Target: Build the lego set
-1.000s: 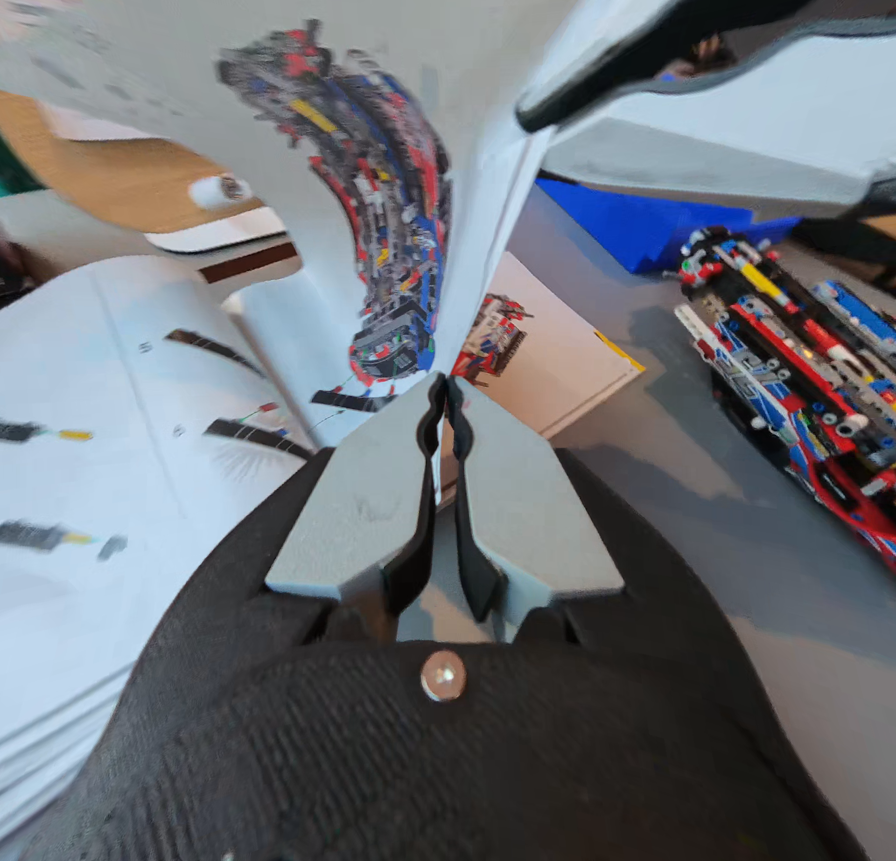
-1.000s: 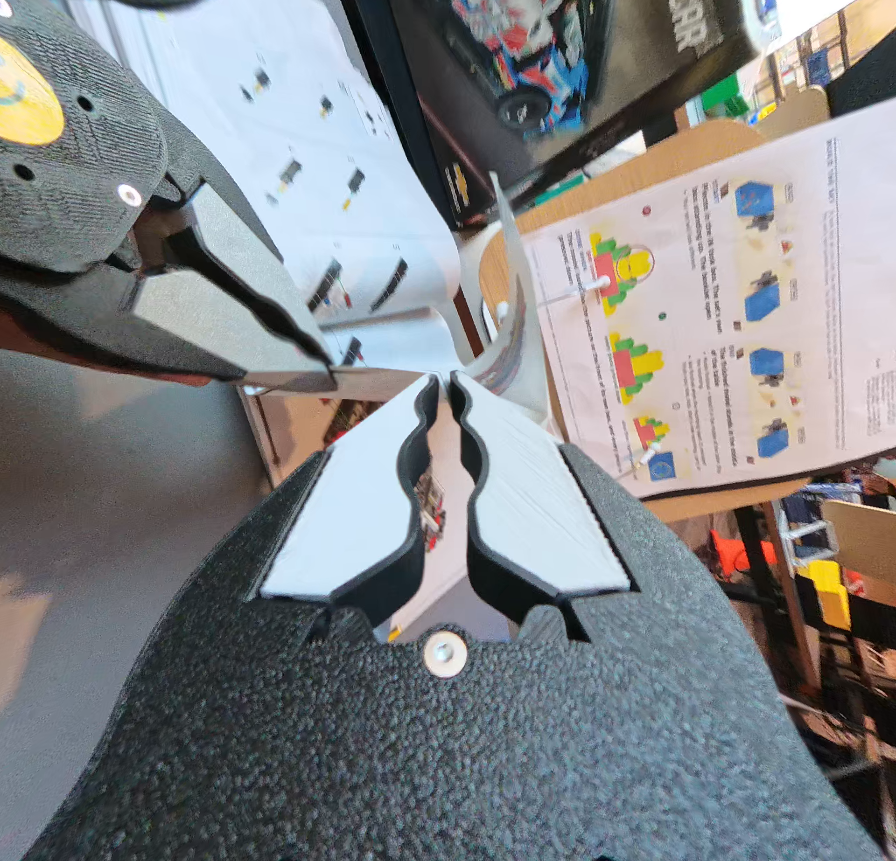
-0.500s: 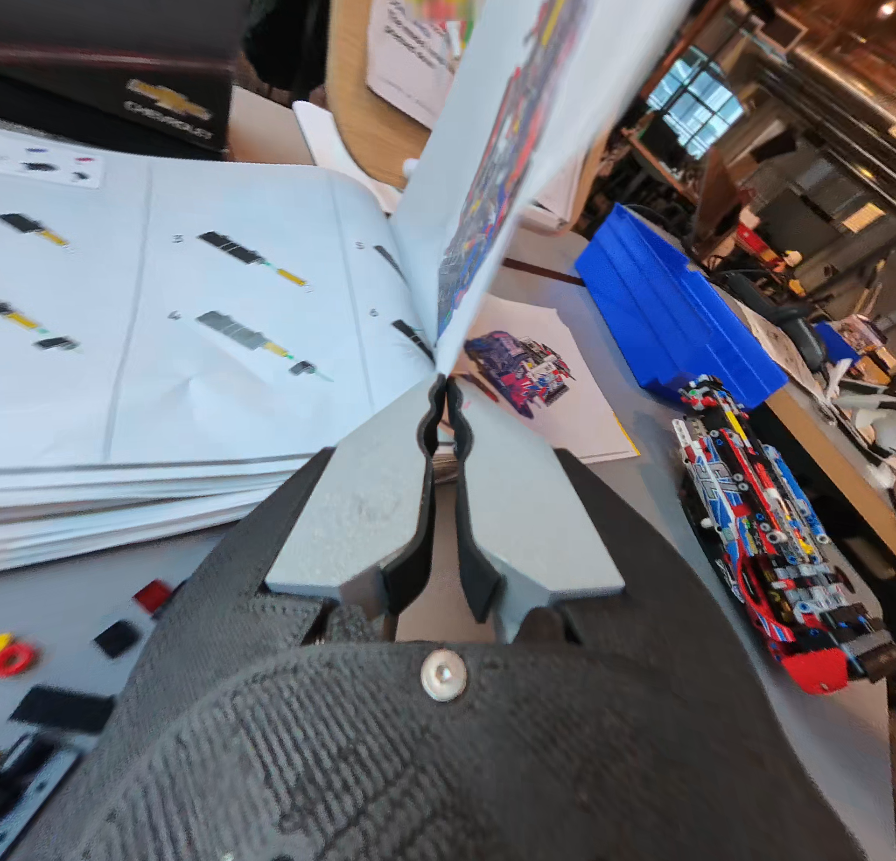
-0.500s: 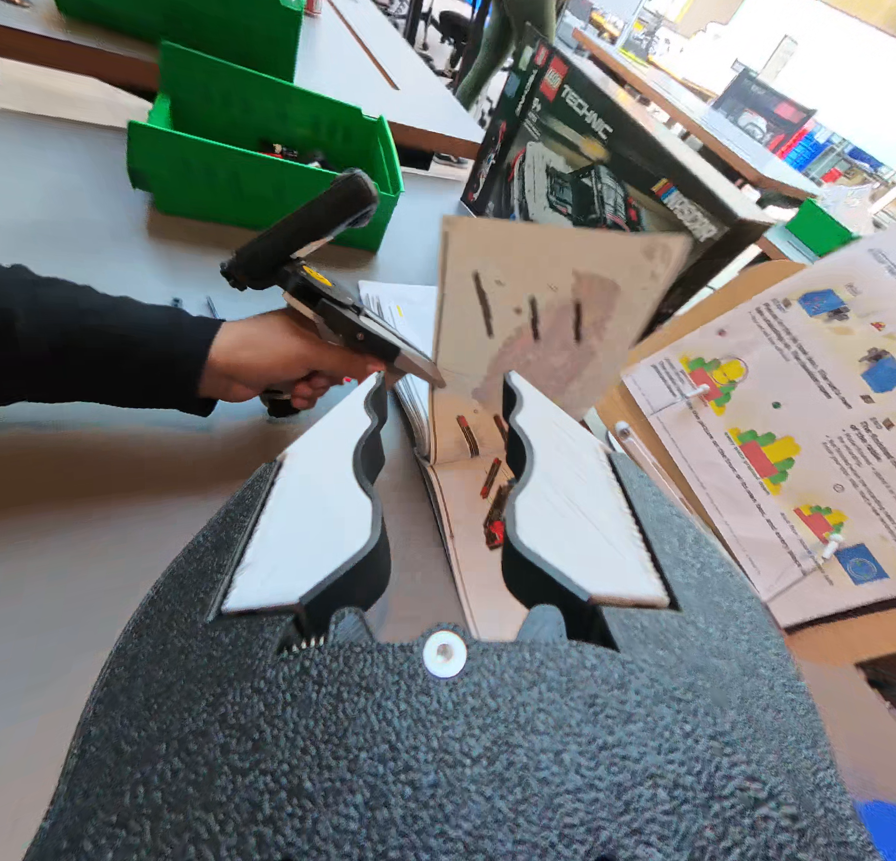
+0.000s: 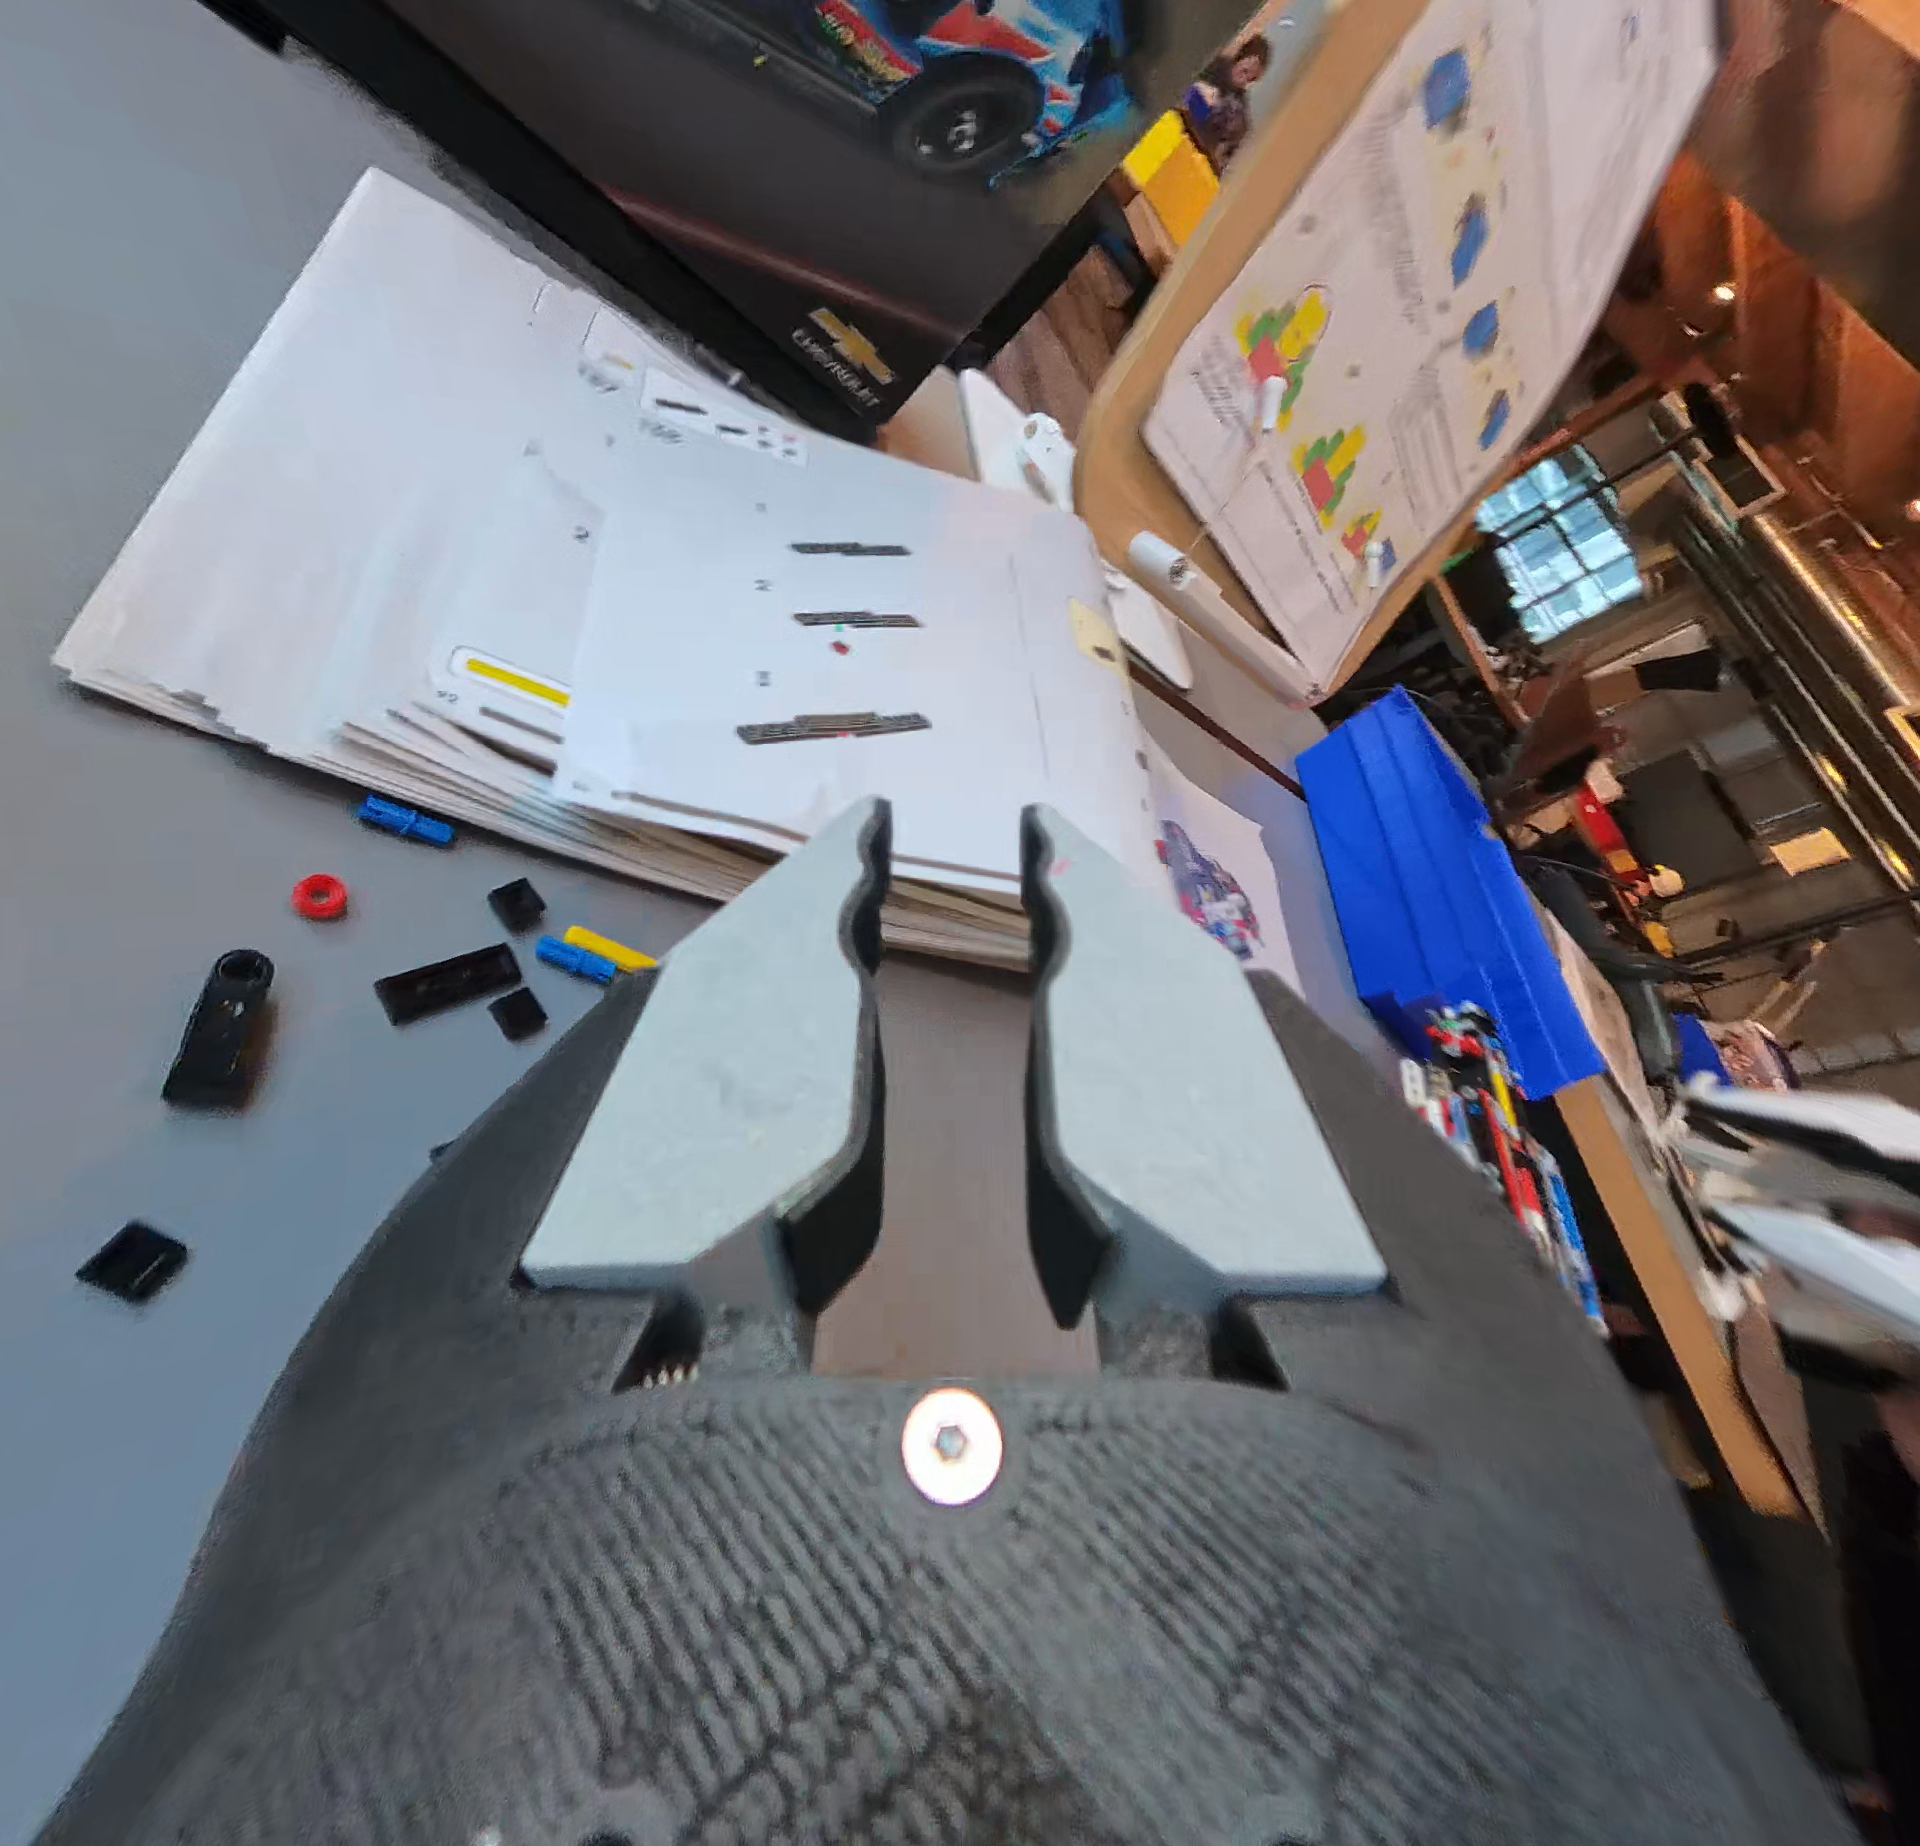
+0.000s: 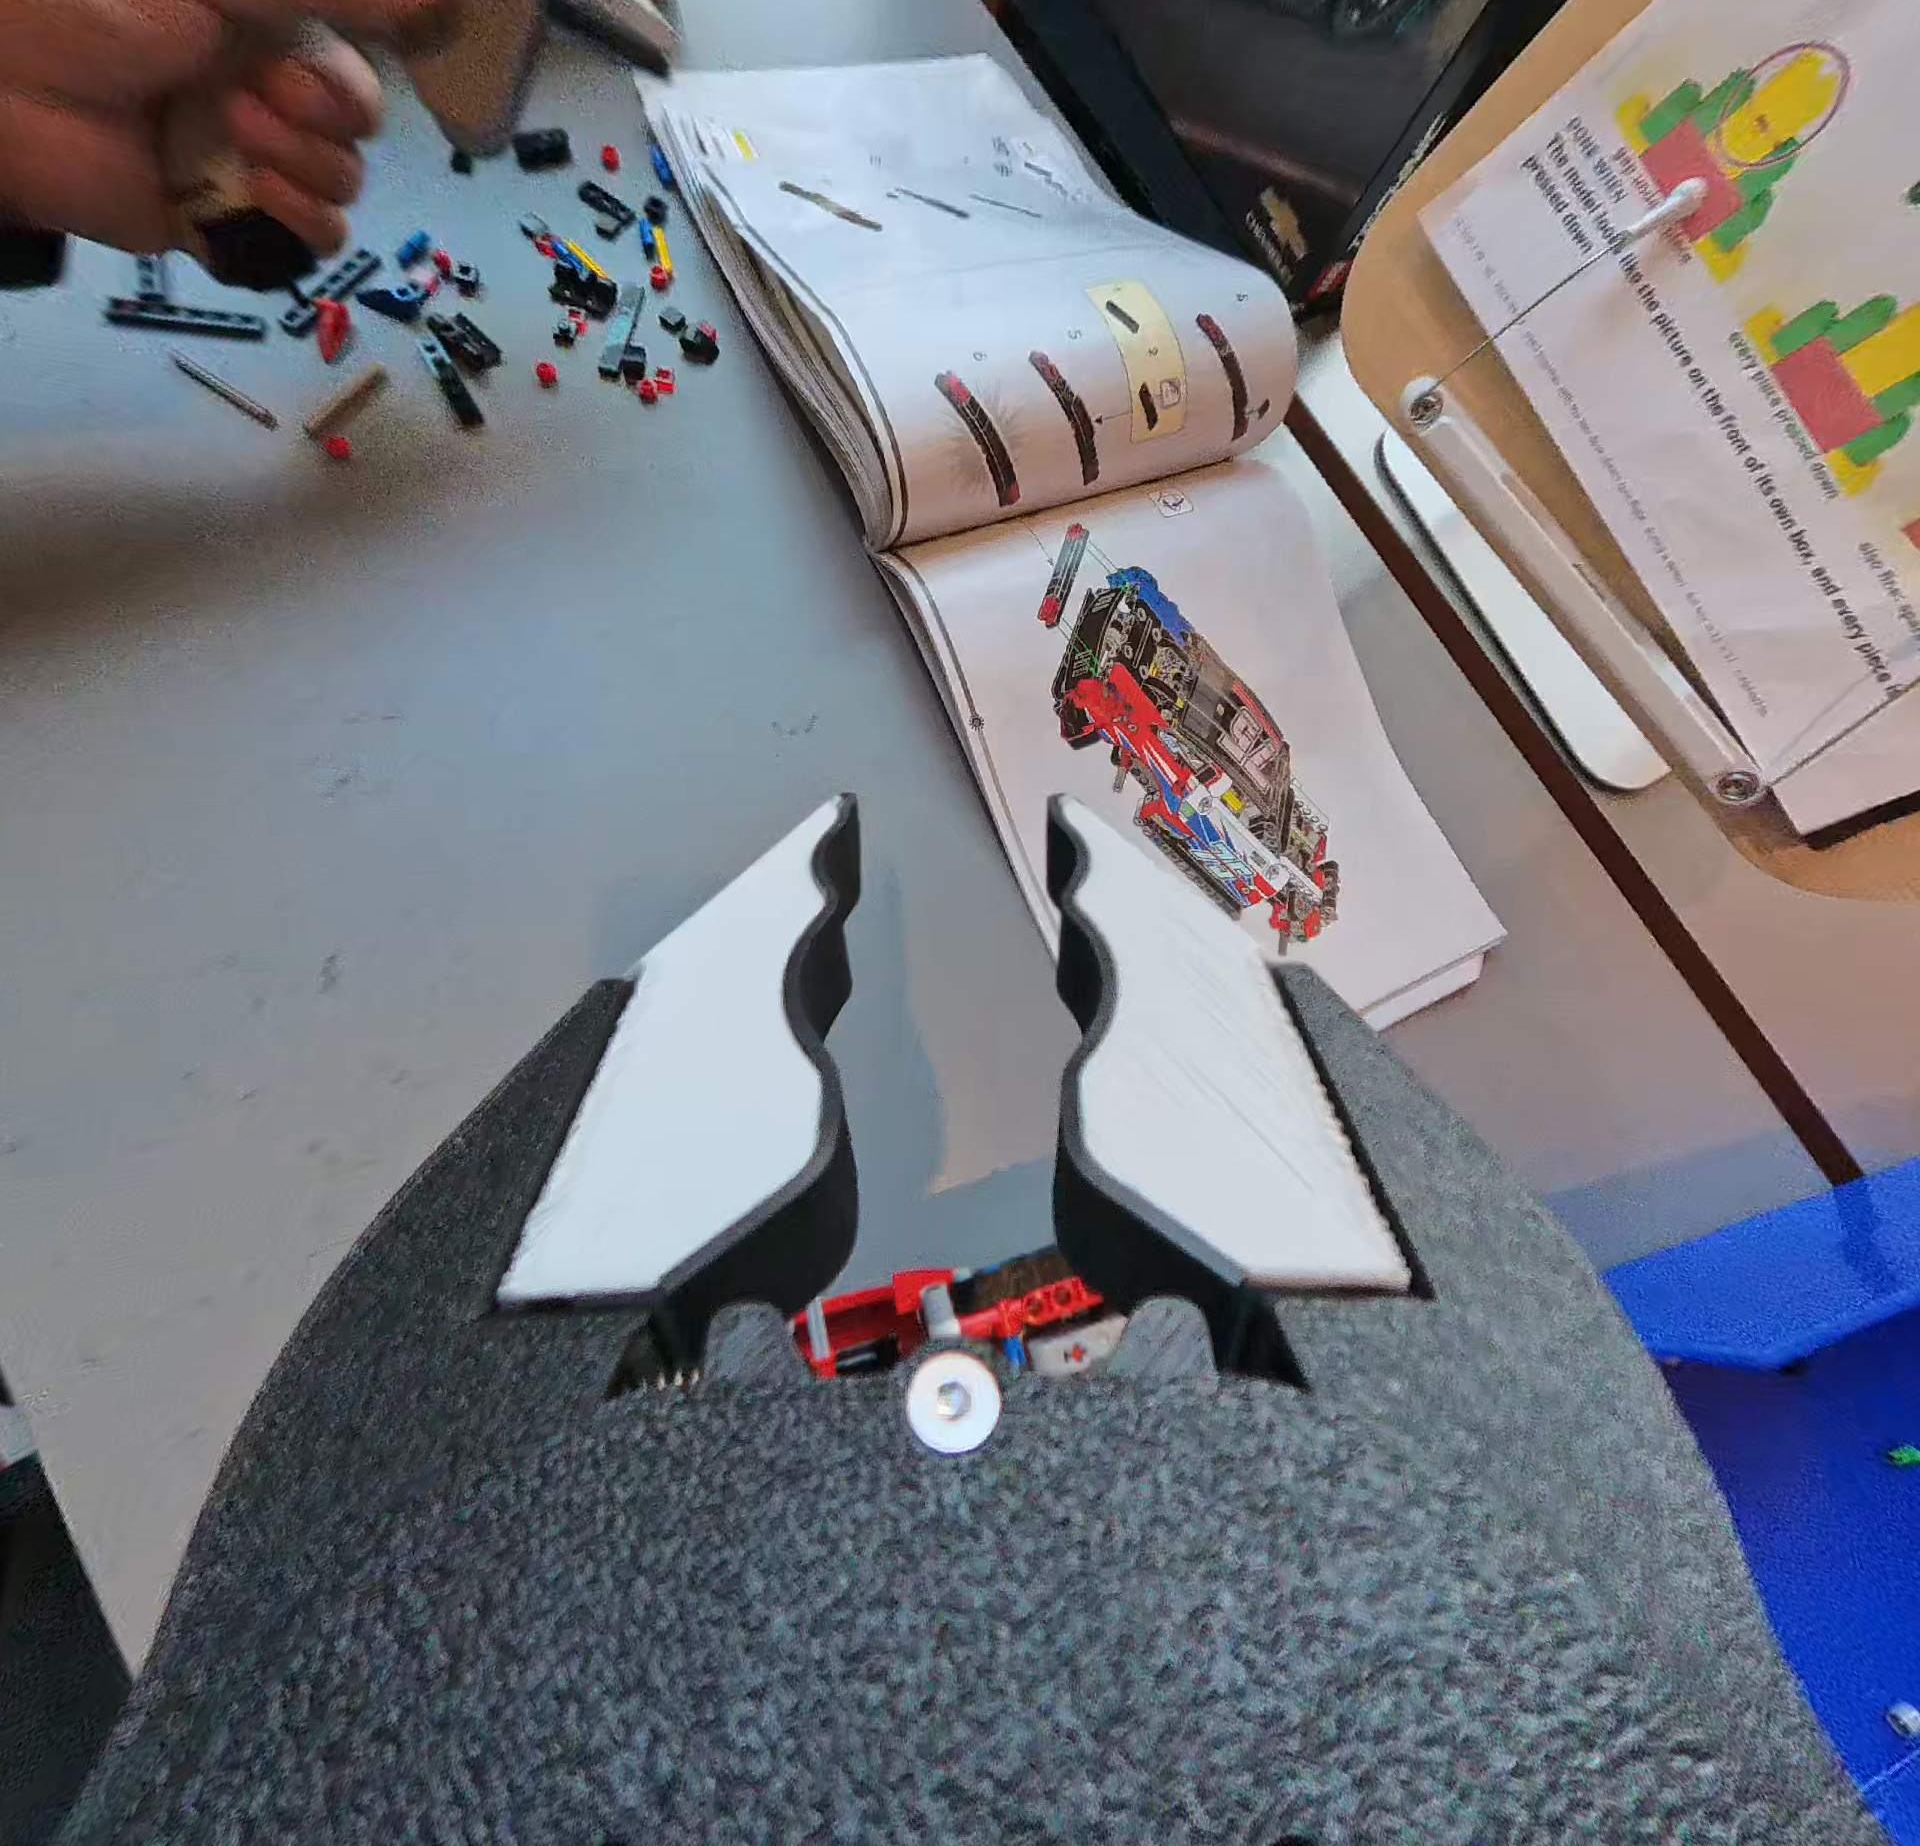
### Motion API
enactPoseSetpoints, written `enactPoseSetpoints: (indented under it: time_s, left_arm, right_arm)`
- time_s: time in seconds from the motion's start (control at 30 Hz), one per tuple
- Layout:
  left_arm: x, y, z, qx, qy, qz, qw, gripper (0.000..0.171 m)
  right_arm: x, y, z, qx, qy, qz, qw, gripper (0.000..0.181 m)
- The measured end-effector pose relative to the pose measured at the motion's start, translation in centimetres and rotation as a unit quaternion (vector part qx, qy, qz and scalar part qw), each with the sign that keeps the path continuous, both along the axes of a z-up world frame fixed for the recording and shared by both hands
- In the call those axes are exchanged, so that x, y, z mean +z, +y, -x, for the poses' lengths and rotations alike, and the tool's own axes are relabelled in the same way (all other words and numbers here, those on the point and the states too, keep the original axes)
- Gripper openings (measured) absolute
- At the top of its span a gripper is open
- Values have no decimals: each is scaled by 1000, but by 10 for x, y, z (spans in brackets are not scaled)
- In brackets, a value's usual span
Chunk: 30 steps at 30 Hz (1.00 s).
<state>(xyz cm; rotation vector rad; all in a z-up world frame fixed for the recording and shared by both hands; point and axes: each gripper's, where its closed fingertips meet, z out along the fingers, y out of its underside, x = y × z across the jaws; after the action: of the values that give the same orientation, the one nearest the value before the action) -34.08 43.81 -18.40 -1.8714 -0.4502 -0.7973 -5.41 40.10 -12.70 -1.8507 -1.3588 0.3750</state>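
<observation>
**Manual open, both tools empty**

The instruction booklet (image 6: 1039,269) lies open on the grey surface (image 6: 416,757), likely for consulting the next step. Loose pieces (image 6: 468,279) lie scattered beside it; the part-built car (image 5: 1496,1121) sits near a blue bin (image 5: 1434,882). The left hand-held gripper (image 5: 953,840) and right hand-held gripper (image 6: 951,830) are parted, holding nothing. A workshop lies beyond.

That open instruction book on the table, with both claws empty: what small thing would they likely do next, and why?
Probably bring the left gripper down to the loose pieces to pick one. The instruction book lies open at a step page, both grippers, the right gripper included, are open and hold nothing, and the half-built car waits beside the blue bin.
</observation>
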Motion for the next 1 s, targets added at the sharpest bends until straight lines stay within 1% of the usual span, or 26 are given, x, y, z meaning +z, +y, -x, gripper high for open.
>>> enactPoseSetpoints:
  time_s: [0.03, 0.07, 0.13, 0.17, 0.23, 0.3, 0.37, 0.47, 0.53, 0.57, 0.7, 0.77, 0.87, 0.93, 1.0]
  left_arm:
    - [13, -9, -4, -17, 13, -26, 999, 21]
    - [24, -20, -9, -32, 44, -49, 997, 20]
    - [40, -43, -27, -66, 115, -82, 988, 24]
    - [44, -55, -42, -93, 135, -94, 982, 27]
    - [43, -80, -81, -161, 145, -106, 970, 38]
    - [33, -102, -119, -226, 161, -108, 954, 50]
    - [24, -115, -141, -254, 189, -123, 941, 51]
    - [22, -129, -164, -280, 207, -166, 923, 51]
    - [24, -139, -176, -295, 203, -189, 914, 51]
    - [26, -145, -182, -303, 201, -204, 909, 50]
    - [25, -162, -197, -314, 207, -248, 893, 50]
    - [20, -163, -199, -311, 212, -253, 891, 50]
    - [8, -163, -203, -318, 193, -245, 895, 47]
    - [9, -164, -205, -328, 181, -244, 894, 44]
    - [14, -164, -203, -319, 171, -260, 896, 41]
  right_arm:
    - [-4, 7, 8, -1, -9, 7, 1000, 33]
    - [-9, 13, 19, -1, -16, 20, 1000, 30]
    - [-20, 32, 46, -2, -27, 48, 999, 28]
    - [-26, 44, 61, -4, -37, 51, 998, 26]
    - [-41, 75, 90, -20, -68, 48, 996, 22]
    - [-56, 98, 124, -22, -88, 50, 995, 22]
    - [-73, 116, 156, -22, -107, 60, 992, 20]
    - [-106, 131, 187, -17, -155, 89, 984, 17]
    - [-126, 129, 196, -3, -190, 110, 976, 16]
    - [-131, 129, 199, 1, -201, 112, 973, 16]
    - [-137, 126, 202, 29, -228, 97, 968, 16]
    - [-138, 126, 202, 37, -229, 94, 968, 16]
    - [-138, 127, 204, 40, -223, 100, 969, 16]
    - [-138, 127, 204, 37, -219, 108, 969, 16]
    - [-134, 127, 203, 34, -213, 110, 970, 16]
